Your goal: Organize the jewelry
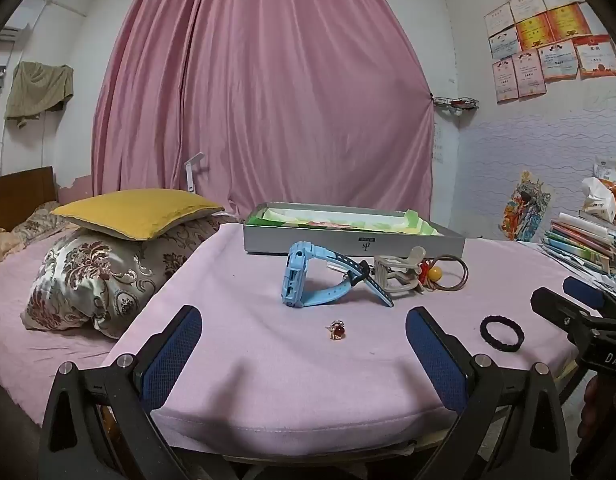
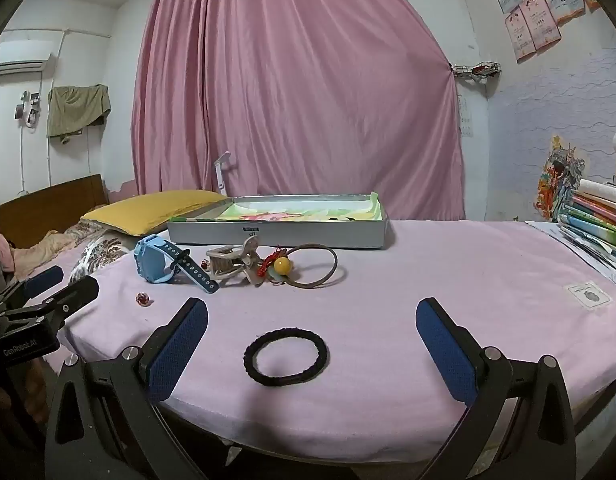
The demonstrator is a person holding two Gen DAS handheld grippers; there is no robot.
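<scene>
On the pink-covered table (image 1: pixel 268 380) lie a small red-stone ring (image 1: pixel 337 330) (image 2: pixel 142 299), a blue watch (image 1: pixel 308 276) (image 2: pixel 164 262), a beige hair clip (image 1: pixel 396 274) (image 2: pixel 232 262), a brown hair tie with a yellow bead (image 1: pixel 442 272) (image 2: pixel 304 266) and a black hair tie (image 1: pixel 502 333) (image 2: pixel 286 357). A grey open box (image 1: pixel 348 236) (image 2: pixel 276 230) stands behind them. My left gripper (image 1: pixel 304 336) is open, just short of the ring. My right gripper (image 2: pixel 312 332) is open, with the black hair tie between its fingers.
A stack of books (image 1: pixel 584 244) (image 2: pixel 600 216) sits at the table's right edge. A bed with a yellow pillow (image 1: pixel 136 212) lies left of the table. A pink curtain (image 1: pixel 268 100) hangs behind. A white label (image 2: pixel 588 296) lies on the cloth at right.
</scene>
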